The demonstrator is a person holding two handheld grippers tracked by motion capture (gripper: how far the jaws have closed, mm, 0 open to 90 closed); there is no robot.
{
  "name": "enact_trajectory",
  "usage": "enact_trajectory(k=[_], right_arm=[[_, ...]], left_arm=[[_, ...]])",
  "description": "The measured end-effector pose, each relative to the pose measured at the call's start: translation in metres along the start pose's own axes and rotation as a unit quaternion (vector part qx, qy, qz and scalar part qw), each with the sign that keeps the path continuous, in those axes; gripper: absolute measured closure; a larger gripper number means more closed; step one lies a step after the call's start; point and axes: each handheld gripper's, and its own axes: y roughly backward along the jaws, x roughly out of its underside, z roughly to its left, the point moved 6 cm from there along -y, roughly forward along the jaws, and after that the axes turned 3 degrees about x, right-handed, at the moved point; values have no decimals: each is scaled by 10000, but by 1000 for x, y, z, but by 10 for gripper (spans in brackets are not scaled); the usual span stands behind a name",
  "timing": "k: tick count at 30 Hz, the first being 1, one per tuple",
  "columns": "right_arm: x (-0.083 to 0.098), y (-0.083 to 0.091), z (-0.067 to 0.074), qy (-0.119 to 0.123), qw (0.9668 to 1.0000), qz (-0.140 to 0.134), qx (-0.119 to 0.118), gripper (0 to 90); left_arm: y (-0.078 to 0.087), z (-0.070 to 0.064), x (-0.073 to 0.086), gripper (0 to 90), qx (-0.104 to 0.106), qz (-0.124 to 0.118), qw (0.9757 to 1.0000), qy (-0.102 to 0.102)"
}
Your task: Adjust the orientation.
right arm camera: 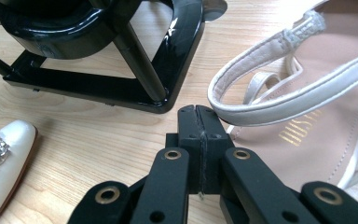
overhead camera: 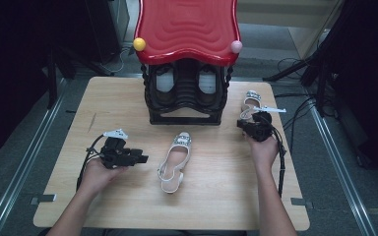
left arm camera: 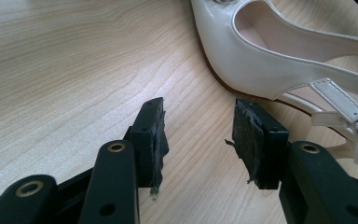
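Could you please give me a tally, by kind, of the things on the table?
White shoes: 2, one mid-table, one by the right gripper
Black shoe rack with red top: 1
Grippers: 2, left, right
Total: 5

white slingback shoe [overhead camera: 175,160] flat mid-table, toe away, second shoe [overhead camera: 250,104] right of black rack

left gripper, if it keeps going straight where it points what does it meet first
Most likely the white patent slingback shoe lying on the wooden table; the open left gripper aims at its side, though depth is hard to judge.
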Motion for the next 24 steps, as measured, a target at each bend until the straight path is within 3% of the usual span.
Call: enact_trajectory(k=[12,18,21,24], right_arm=[[7,14,-15,-169,9998,-42,65,900],[10,21,-24,-228,9996,-48,156,880],[9,24,-22,-278,9995,20,128,864],[4,28,-16,-281,9996,-62,-44,831]], left_arm=[[-9,-1,-7,531,70,-107,9998,-124],[-13,-1,-10,532,77,40,9998,-177],[-15,-2,-11,531,81,46,9998,-159],[-15,-2,-11,531,81,71,9998,-168]])
